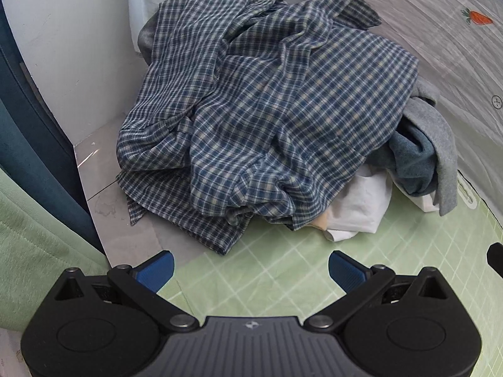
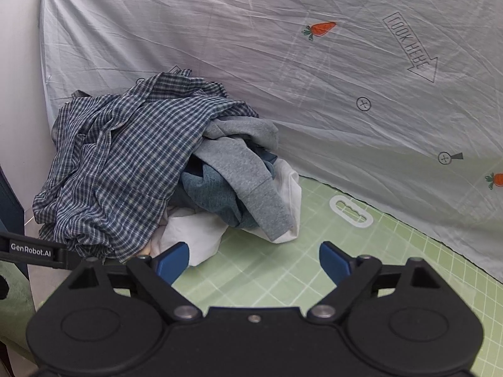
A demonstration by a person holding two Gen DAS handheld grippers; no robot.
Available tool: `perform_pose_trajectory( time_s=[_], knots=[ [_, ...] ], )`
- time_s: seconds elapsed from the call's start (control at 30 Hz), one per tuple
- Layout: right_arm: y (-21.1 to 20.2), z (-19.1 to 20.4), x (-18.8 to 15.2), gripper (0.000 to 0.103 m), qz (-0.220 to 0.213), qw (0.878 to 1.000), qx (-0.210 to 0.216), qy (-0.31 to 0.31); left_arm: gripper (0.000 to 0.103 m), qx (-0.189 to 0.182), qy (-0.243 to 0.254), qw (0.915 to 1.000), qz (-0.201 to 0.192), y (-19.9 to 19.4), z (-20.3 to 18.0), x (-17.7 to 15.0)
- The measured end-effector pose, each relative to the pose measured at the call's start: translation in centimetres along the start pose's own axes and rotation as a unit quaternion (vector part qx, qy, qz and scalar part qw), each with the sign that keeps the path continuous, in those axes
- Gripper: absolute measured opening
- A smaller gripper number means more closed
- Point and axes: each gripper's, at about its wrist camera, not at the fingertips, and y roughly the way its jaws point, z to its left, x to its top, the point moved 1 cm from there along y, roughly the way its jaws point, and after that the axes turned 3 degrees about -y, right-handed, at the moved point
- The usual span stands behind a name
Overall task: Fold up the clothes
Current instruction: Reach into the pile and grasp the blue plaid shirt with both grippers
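Two empty hand-held grippers, left (image 1: 251, 267) and right (image 2: 254, 259), are being held wide before the unsorted clothes pile (image 1: 267, 116), where the plaid shirt (image 2: 119, 169) on top is seemingly being lined up for pulling free.

Bare green mat (image 2: 314, 267) lies open ahead of both claws. The clothes pile (image 1: 267, 110) blocks the far left corner, hemmed by the draped sheet (image 2: 314, 94) behind.

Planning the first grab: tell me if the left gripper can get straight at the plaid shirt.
Probably yes. The left gripper is open and empty, and the plaid shirt tops the pile ahead, with only bare green mat between.
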Motion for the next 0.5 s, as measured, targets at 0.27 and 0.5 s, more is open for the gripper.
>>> perform_pose_trajectory(
  time_s=[0.27,0.5],
  knots=[
    [8.4,5.9,4.5,0.071,0.004,0.996,0.08,-0.043,0.102,-0.004,-0.048,0.998,0.042,5.6,2.6,3.6],
    [14.2,9.4,8.0,0.067,-0.005,0.994,0.097,-0.05,0.08,-0.052,-0.06,0.9953,0.054,8.5,2.3,5.3]
  ],
)
